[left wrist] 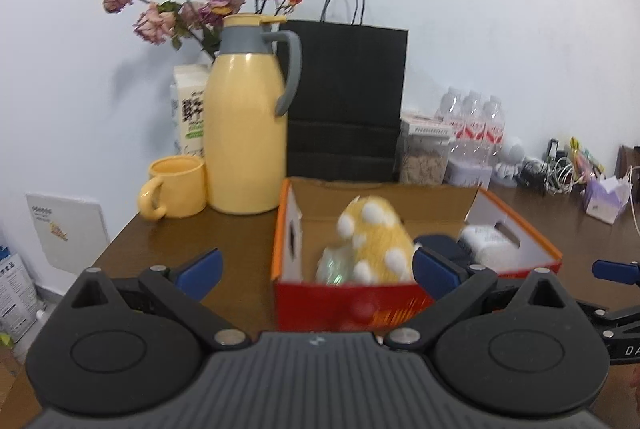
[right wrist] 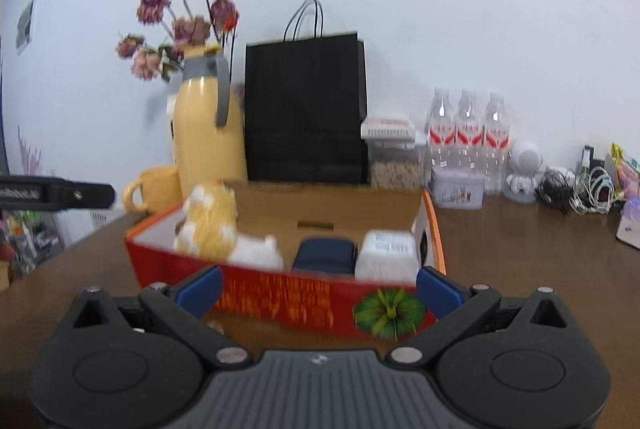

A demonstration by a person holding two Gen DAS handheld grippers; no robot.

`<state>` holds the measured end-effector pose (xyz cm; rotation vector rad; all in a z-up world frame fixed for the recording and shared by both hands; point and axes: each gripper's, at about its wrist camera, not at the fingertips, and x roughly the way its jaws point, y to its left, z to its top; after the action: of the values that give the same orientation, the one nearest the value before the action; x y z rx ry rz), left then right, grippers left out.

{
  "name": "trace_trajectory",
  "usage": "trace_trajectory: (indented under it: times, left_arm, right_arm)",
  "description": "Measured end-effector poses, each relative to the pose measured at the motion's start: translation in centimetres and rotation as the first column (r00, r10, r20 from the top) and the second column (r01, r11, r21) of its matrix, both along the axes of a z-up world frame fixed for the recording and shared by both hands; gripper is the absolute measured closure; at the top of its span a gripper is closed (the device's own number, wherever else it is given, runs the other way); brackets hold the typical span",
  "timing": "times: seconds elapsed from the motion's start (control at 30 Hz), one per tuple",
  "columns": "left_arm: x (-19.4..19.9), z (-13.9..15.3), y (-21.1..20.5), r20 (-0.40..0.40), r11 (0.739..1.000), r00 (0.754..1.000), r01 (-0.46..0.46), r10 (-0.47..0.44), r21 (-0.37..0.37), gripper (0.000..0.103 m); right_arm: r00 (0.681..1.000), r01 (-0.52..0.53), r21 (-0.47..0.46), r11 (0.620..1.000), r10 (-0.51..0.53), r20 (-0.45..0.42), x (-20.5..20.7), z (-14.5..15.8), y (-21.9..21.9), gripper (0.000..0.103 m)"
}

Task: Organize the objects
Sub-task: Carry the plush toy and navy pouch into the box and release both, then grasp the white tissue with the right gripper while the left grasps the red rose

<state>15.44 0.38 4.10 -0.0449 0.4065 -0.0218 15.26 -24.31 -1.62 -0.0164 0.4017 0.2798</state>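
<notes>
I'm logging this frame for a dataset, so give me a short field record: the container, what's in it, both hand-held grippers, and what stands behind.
container: open red cardboard box on brown table
contents: yellow plush toy, dark blue case, white packet
left hand-held gripper: open, empty, facing the box
right hand-held gripper: open, empty, at the box's front wall
behind box: yellow jug, yellow mug, black paper bag, water bottles

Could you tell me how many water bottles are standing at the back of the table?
3. They stand in a row against the wall, right of the black paper bag: left bottle, middle bottle, right bottle. Their lower parts are hidden behind a small tin; more could stand behind.
</notes>
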Motion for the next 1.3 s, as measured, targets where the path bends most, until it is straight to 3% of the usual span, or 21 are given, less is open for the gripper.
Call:
trace_trajectory:
  times: [0.27,0.67,1.3]
  left_arm:
    - [-3.2,-1.7,2.4,-0.078,0.999,0.996,-0.044,0.043,-0.010,0.000]
    - [-7.3,-3.3,4.1,-0.128,0.998,0.990,-0.060,0.057,-0.025,0.000]
    - [-8.6,-3.6,4.3,-0.137,0.997,0.989,-0.064,0.057,-0.049,0.000]
  right_arm:
    - [0.994,-0.014,-0.023,1.000,0.012,-0.107,-2.4,-2.3,-0.5,0.000]
    - [0.967,-0.070,-0.029,0.997,0.061,-0.245,-3.3,-4.7,0.5,0.000]
    - [0.960,-0.025,-0.041,0.999,0.013,-0.281,-1.3,-6.3,2.0,0.000]
